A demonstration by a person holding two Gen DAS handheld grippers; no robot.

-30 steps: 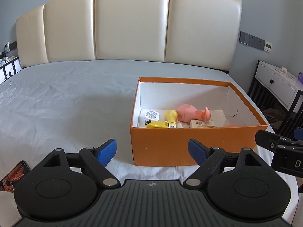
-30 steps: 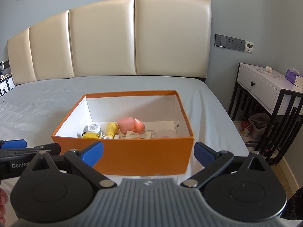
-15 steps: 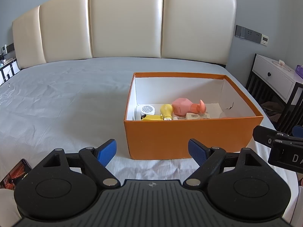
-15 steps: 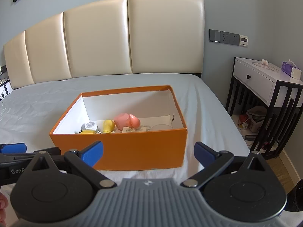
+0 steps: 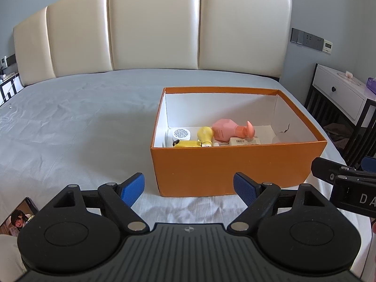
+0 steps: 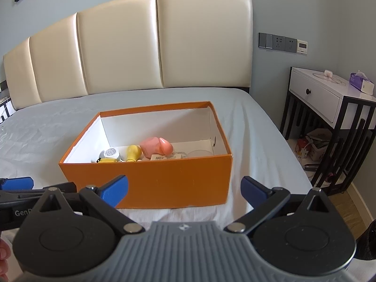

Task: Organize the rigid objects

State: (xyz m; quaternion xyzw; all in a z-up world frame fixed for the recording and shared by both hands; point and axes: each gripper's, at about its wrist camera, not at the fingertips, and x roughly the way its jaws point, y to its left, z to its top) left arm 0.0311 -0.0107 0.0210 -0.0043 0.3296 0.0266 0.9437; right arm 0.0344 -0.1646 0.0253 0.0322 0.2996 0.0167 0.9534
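Left wrist view has the left gripper (image 5: 188, 189) nearest, its two blue-padded fingers (image 5: 131, 189) spread wide with nothing between them, hanging over the wrinkled grey sheet of the bed (image 5: 70, 122). At the lower left edge a phone (image 5: 17, 215) with a lit screen lies on the sheet, and at the right edge part of the other tool pokes into frame. Just beyond the fingertips sits an open orange box (image 5: 235, 166) with white inner walls, resting on the bed toward its right side. Inside, along the near part of the floor, lie a small white round jar (image 5: 180, 134) with a speckled lid, a yellow bottle (image 5: 205, 136) beside it, a yellow flat item (image 5: 186, 143) in front of those, a pink bottle (image 5: 229, 129) on its side with its cap pointing right, and a small pale carton (image 5: 244, 141) with a barcode label touching the pink bottle. Right wrist view shows the right gripper (image 6: 184, 189) likewise spread apart and empty, held in front of the same box, whose near wall fills the gap between the pads. Behind the bed rises a cream padded headboard (image 5: 152, 28) against a grey wall, with switch plates (image 6: 277, 42) to its right. Farther right stands a white nightstand (image 6: 329, 94) on black legs, a purple tissue pack (image 6: 360, 82) on top.
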